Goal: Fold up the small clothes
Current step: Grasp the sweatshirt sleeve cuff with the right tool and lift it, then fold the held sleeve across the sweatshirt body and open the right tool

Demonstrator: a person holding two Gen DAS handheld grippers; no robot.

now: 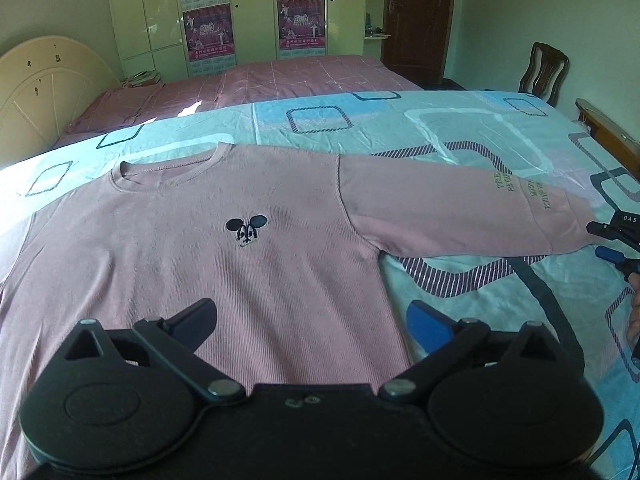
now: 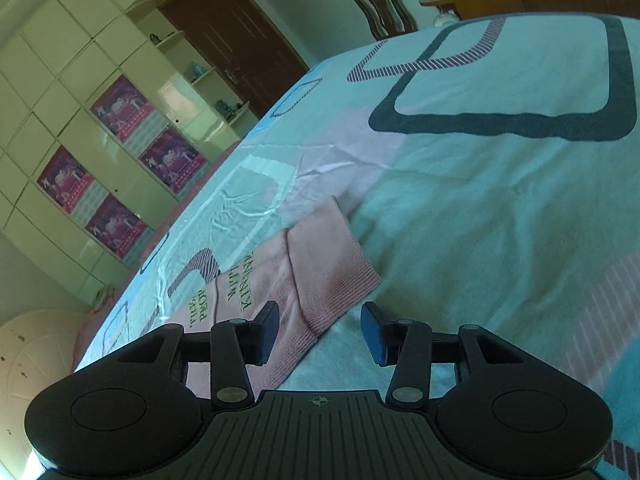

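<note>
Pink sweater (image 1: 224, 248): flat, face-up on bed (image 1: 460, 136), unfolded. Right gripper (image 2: 320, 330), fingers spread, straddles the sleeve cuff (image 2: 332, 276); left gripper (image 1: 312, 320), released, over hem. Step: first fold. Next: pinch cuff.

"THE" in yellow stitching on the pink sleeve (image 1: 500, 204), "DAS" on the right tool (image 1: 616, 242), "2010" on a wardrobe poster (image 1: 209, 32)
</note>
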